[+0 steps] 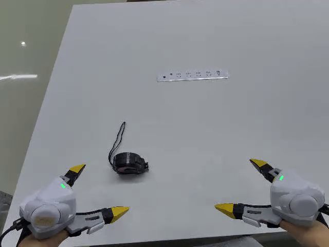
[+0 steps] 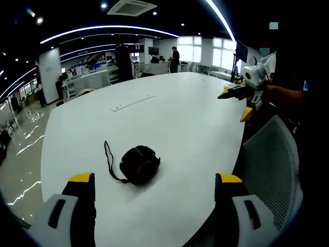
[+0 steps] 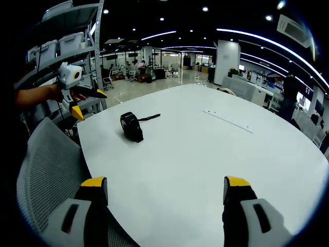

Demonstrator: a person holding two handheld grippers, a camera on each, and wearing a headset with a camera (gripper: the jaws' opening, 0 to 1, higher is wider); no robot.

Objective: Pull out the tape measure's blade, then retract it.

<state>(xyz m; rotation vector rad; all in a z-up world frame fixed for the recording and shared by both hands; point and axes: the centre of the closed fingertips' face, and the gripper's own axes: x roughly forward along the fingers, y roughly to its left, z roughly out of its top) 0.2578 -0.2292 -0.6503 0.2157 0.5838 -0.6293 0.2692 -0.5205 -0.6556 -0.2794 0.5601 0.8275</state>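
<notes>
Near the table's front edge, the left gripper (image 1: 98, 189) hangs just above the surface with its yellow-tipped jaws spread wide and nothing between them. Toward the front right corner, the right gripper (image 1: 240, 185) is held the same way, jaws apart and empty, well clear of the left one. A hand shows behind each at the table's rim.

Just ahead of the left gripper, a little in from the front edge and on the left half of the table, lies the tape measure (image 1: 129, 162), a small black case resting on the surface. Neither gripper touches it. Its thin black wrist strap (image 1: 117, 141) trails away from the case toward the far edge, lying in a loose loop on the tabletop.

The table (image 1: 205, 128) is a broad, pale grey-white slab with rounded corners, matte and plain. Farther out, toward its middle, a long narrow socket strip (image 1: 193, 75) is set flush in the surface, running crosswise.

A grey mesh chair back (image 2: 267, 164) stands against the front edge, seen in both gripper views. Beyond the table, the glossy floor (image 1: 20, 51) throws back the ceiling lights. The room is a large open office with long curved light strips (image 2: 103, 28) overhead, metal shelving (image 3: 67, 31) with pale bins to one side, desks farther off and a few people (image 2: 175, 54) standing in the distance.
</notes>
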